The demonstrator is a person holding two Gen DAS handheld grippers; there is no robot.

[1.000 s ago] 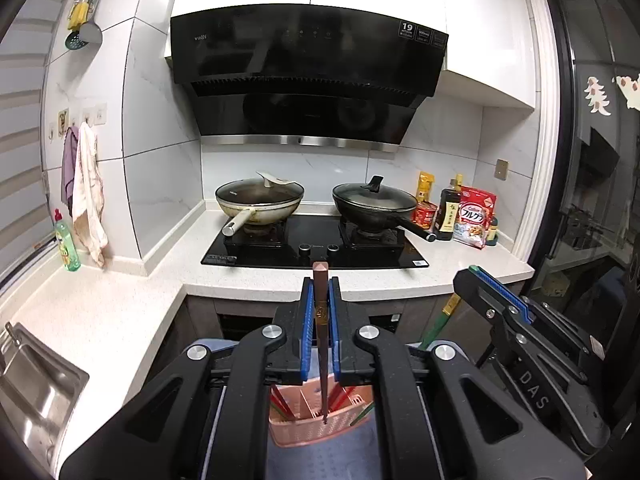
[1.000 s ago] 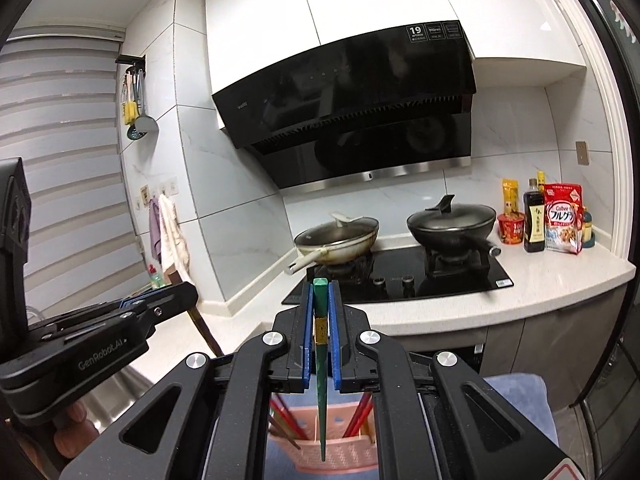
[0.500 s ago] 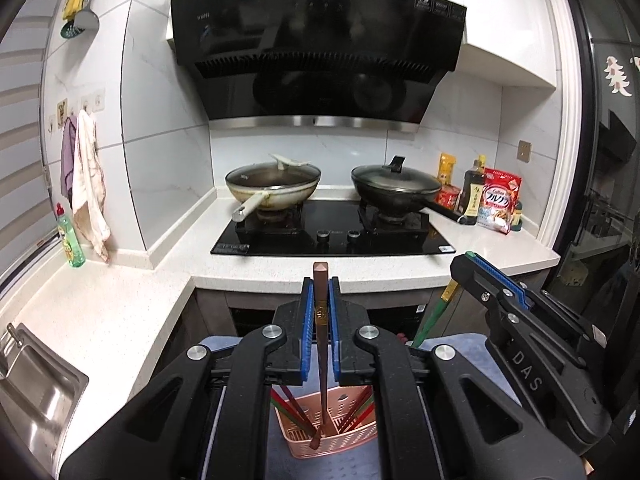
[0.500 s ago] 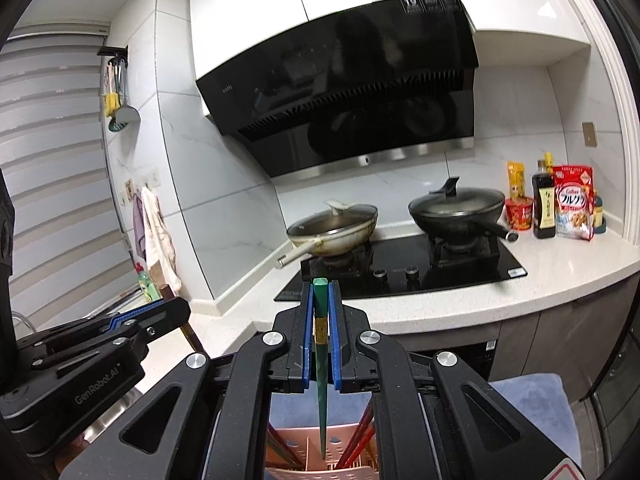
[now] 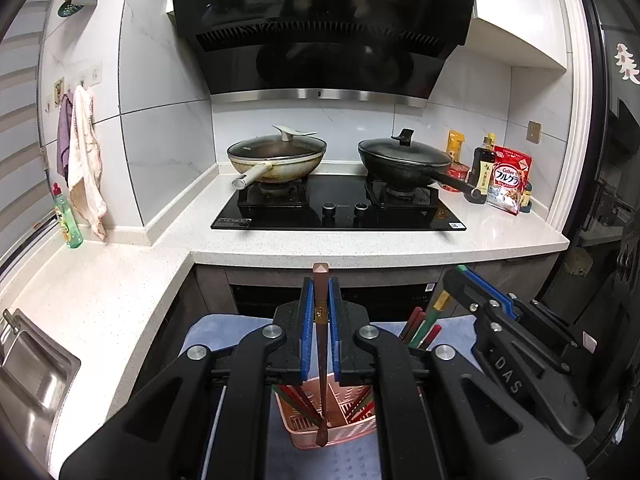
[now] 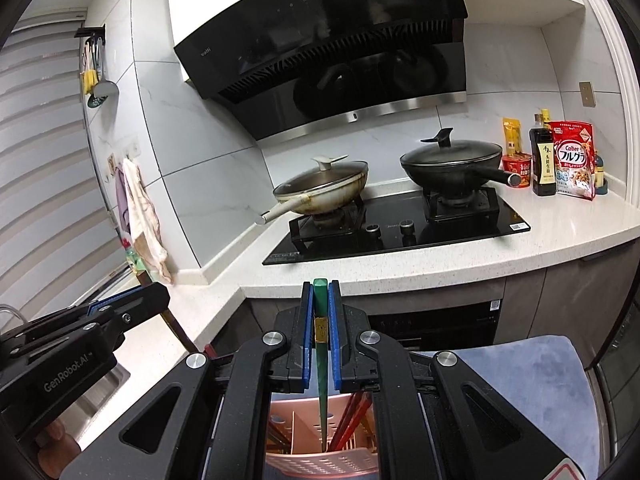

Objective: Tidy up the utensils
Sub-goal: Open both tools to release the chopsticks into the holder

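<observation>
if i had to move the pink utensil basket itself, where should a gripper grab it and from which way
Probably the top rim of the pink basket, coming straight down from above. It stands upright on the blue mat with thin slotted walls, so a narrow jaw can pinch one wall. Pick a bare stretch of rim: the red chopsticks lean against the side, and both grippers now hold chopsticks over the opening.

Both chopsticks lower, toward basket
</observation>
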